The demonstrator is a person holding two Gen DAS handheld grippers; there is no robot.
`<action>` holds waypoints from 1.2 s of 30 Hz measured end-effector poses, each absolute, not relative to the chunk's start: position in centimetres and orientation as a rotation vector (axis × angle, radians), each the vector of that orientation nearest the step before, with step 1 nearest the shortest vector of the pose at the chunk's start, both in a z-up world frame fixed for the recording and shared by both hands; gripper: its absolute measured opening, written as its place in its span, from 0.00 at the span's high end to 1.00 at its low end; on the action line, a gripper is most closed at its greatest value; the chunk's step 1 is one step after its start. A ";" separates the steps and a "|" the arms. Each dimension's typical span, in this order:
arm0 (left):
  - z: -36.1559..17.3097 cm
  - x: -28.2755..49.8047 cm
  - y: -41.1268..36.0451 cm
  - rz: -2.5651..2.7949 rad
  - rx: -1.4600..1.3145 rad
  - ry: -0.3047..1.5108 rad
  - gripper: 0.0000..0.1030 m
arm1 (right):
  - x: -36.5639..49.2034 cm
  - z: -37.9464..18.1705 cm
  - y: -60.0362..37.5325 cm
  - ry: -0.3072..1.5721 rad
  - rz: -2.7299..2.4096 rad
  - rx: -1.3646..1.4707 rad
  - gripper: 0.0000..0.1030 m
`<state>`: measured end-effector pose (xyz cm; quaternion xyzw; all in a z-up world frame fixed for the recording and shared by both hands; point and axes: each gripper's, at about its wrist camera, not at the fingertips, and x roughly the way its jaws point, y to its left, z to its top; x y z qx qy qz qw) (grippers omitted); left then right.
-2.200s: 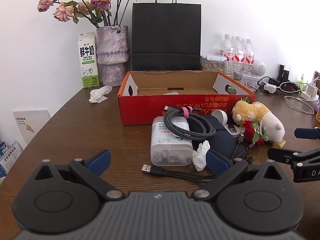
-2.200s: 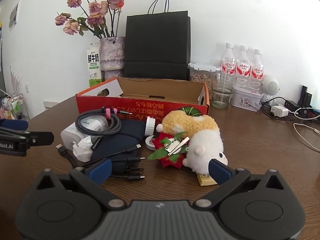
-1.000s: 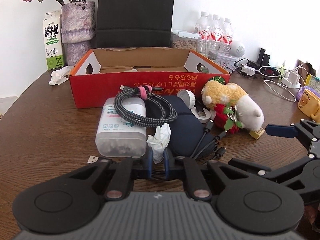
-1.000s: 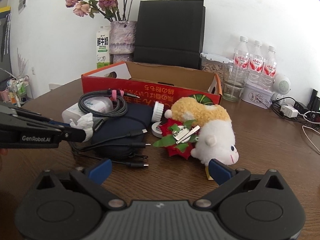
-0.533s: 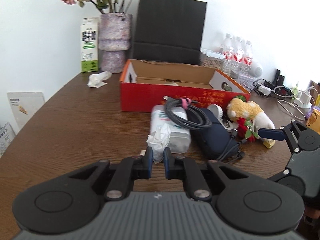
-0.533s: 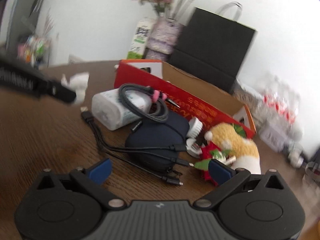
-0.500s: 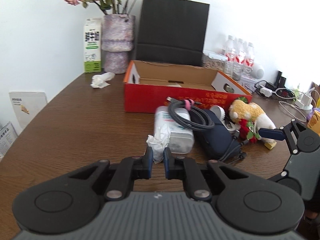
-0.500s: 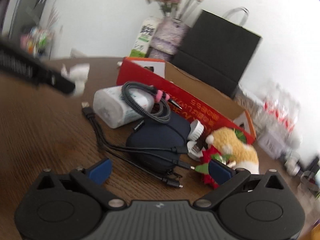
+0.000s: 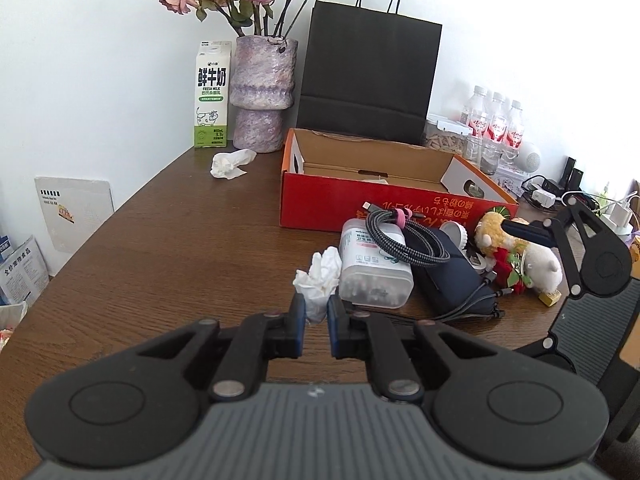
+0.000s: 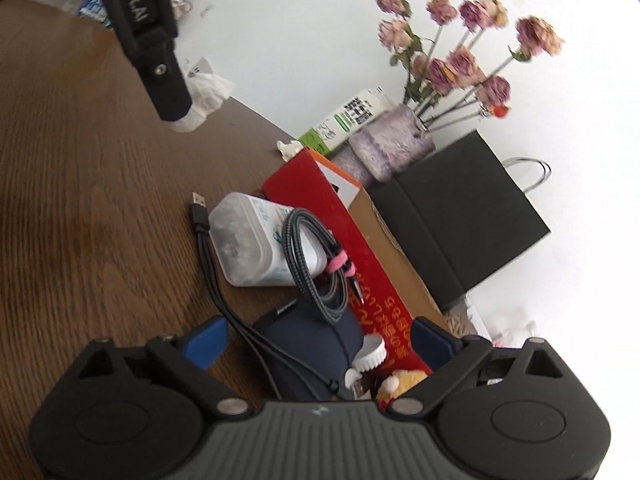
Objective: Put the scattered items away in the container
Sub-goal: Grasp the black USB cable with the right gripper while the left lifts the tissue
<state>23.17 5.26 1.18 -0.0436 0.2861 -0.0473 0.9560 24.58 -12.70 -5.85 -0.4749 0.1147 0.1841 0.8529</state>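
Clamping a crumpled tissue [image 9: 320, 280], the left gripper [image 9: 316, 326] holds it above the counter [image 9: 160, 260], with the red box [image 9: 384, 200] ahead and slightly right. The right gripper [image 10: 320, 344], released and empty, hangs over the navy pouch [image 10: 308, 340].

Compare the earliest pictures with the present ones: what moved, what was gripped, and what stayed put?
The left gripper shut its jaws on the crumpled tissue and lifted it clear of the pile. The right gripper swung over the pile, jaws open. The red box and cable coil stayed.
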 end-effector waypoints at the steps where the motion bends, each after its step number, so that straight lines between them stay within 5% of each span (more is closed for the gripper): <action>1: 1.2 23.1 5.4 -0.095 -0.090 0.579 0.89 | 24.7 -5.8 -12.7 0.239 0.395 -1.015 0.08; 6: 1.2 22.9 5.8 -0.087 -0.094 0.579 0.89 | 24.9 -6.0 -12.8 0.253 0.469 -1.094 0.28; 9: 1.2 22.9 5.9 -0.091 -0.096 0.580 0.88 | 25.0 -6.3 -12.8 0.315 0.534 -1.093 0.80; 17: 1.1 23.3 5.5 -0.108 -0.090 0.582 0.88 | 23.6 -6.1 -14.4 0.289 0.572 -0.997 0.88; 20: 1.4 23.3 5.4 -0.111 -0.091 0.573 0.88 | 22.8 -5.6 -14.9 0.227 0.545 -0.984 0.98; 36: 4.1 23.6 3.8 -0.134 -0.062 0.504 0.88 | 23.4 -1.5 -17.2 0.083 0.394 -0.824 0.99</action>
